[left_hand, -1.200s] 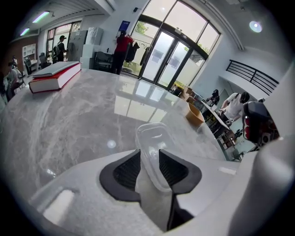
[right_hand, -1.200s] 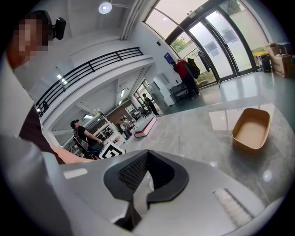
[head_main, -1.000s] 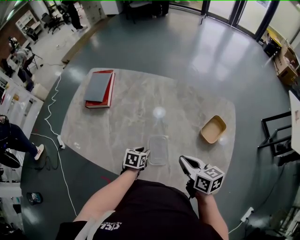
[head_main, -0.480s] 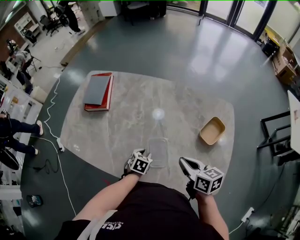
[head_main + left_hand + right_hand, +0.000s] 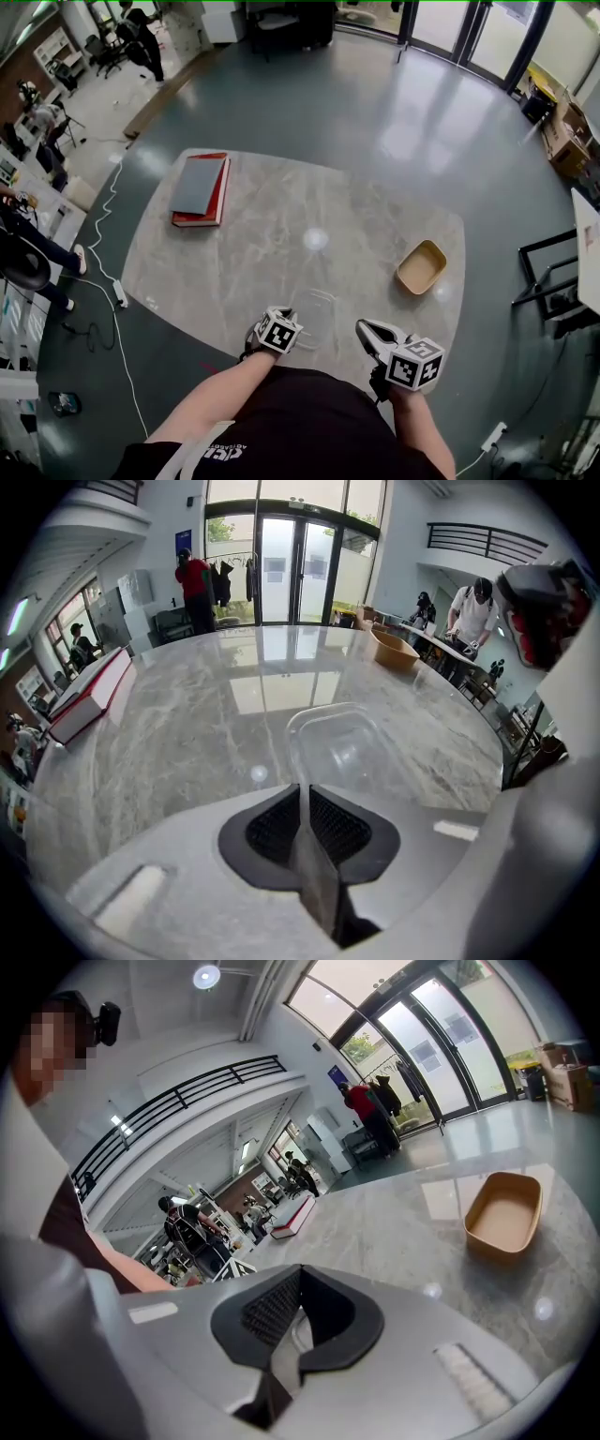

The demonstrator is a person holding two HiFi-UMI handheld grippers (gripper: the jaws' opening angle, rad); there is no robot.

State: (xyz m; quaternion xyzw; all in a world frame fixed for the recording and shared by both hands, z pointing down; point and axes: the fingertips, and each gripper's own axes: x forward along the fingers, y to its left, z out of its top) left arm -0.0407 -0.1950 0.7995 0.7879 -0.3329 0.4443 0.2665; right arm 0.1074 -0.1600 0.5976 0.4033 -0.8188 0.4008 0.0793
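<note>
**Clear tub gripped at the near edge**

The clear tub, empty, is at the table's near edge. The left gripper pinches its near wall; whether it is lifted is hard to tell. The right gripper, jaws seemingly slightly apart, holds nothing. The tan tray, far right, is empty.

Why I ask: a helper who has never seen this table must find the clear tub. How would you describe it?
On the marble table, look at the near edge, just in front of the person. There the left gripper is shut on the rim of the clear tub. It alone is see-through, unlike the tan tray and the red book.
</note>
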